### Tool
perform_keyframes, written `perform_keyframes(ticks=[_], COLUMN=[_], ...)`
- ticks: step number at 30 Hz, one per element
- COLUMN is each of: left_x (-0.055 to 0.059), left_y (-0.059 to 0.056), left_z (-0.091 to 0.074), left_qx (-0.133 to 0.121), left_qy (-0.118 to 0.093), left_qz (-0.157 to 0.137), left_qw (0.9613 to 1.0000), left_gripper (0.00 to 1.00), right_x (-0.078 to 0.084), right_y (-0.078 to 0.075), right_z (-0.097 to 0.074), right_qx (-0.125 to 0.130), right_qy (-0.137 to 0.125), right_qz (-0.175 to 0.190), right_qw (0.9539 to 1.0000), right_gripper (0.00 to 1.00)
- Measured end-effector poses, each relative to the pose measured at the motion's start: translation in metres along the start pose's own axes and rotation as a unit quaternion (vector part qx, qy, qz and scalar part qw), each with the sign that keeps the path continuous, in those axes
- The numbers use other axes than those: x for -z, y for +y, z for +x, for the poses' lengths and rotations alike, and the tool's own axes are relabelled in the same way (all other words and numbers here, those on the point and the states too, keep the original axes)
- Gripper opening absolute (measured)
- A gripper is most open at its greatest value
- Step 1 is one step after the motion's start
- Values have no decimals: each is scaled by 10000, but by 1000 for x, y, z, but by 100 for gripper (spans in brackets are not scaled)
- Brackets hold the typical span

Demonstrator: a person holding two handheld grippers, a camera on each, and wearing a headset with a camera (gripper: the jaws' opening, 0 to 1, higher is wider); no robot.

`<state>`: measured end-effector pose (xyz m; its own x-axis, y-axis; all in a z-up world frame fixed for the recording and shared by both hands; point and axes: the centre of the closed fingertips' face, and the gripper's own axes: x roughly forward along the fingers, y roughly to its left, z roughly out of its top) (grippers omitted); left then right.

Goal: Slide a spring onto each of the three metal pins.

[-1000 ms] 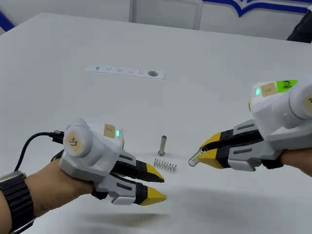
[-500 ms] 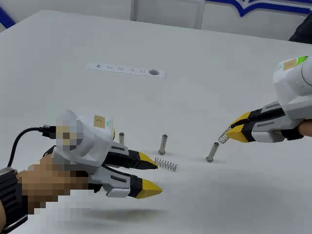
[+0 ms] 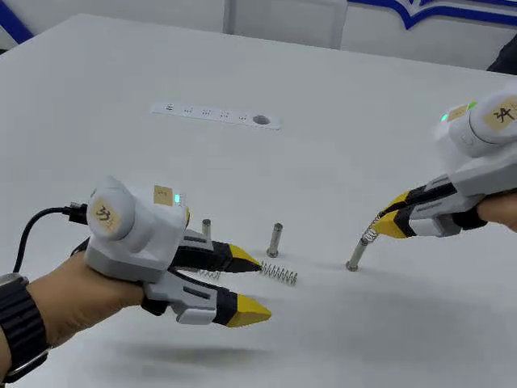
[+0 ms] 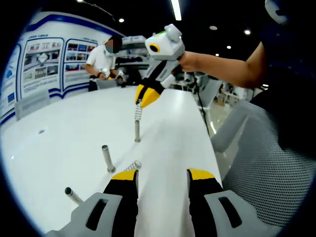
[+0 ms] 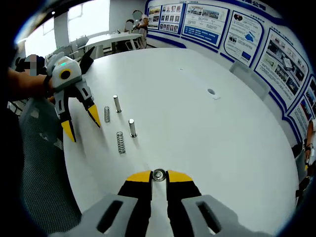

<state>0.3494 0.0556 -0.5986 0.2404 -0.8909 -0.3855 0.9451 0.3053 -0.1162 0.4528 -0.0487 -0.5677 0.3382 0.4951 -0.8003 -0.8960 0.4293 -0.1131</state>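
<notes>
At the left of the head view a hand with a dark wrist strap (image 3: 18,327) holds the left gripper (image 3: 260,284) low over the white counter (image 3: 121,73). A black cable (image 3: 36,230) trails from its rear. Its two yellow-tipped jaws are spread apart with nothing between them, and they point toward the pins. The left pin (image 3: 207,229) stands upright just beyond the upper jaw. A first loose spring (image 5: 106,114) lies flat on the counter near that pin and close to the left gripper's jaw tip. Farther back on the counter, well apart from the work, lies a white power strip (image 3: 216,115). The middle pin (image 3: 275,240) stands upright and bare. A second loose spring (image 3: 279,272) lies on its side just in front of it, a little past the left gripper's upper jaw tip. The right pin (image 3: 355,255) stands with a slight lean. The held spring (image 3: 370,234) hangs down to it from the right gripper (image 3: 386,222), whose jaws are pinched on the spring's upper end. The spring's lower end sits at the top of the right pin; I cannot tell whether any coil has passed over it. In the right gripper view this spring shows end-on as a small ring between the closed yellow tips. Another person (image 4: 102,59) stands at the far end of the room in the left gripper view.
</notes>
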Motion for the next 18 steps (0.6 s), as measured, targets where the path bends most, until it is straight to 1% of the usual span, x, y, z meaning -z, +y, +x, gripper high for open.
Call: perform_keyframes(ticks=[7,12,18], left_x=[-3,-7,-6], left_y=[2,1,1], left_z=[-1,-1,-1], left_qx=[-35,-31,-27], left_qy=[-49,-104,-87], left_qz=[-32,-13,-32], left_qw=[10000,9999,10000], left_gripper=[43,45,46], right_x=[3,6,13], right_y=[0,1,0], right_z=[7,14,25], right_qx=[-67,-88,-114], right_qy=[109,189,283], right_qz=[33,21,71], right_qw=[9999,9998,9995], right_gripper=[12,12,12])
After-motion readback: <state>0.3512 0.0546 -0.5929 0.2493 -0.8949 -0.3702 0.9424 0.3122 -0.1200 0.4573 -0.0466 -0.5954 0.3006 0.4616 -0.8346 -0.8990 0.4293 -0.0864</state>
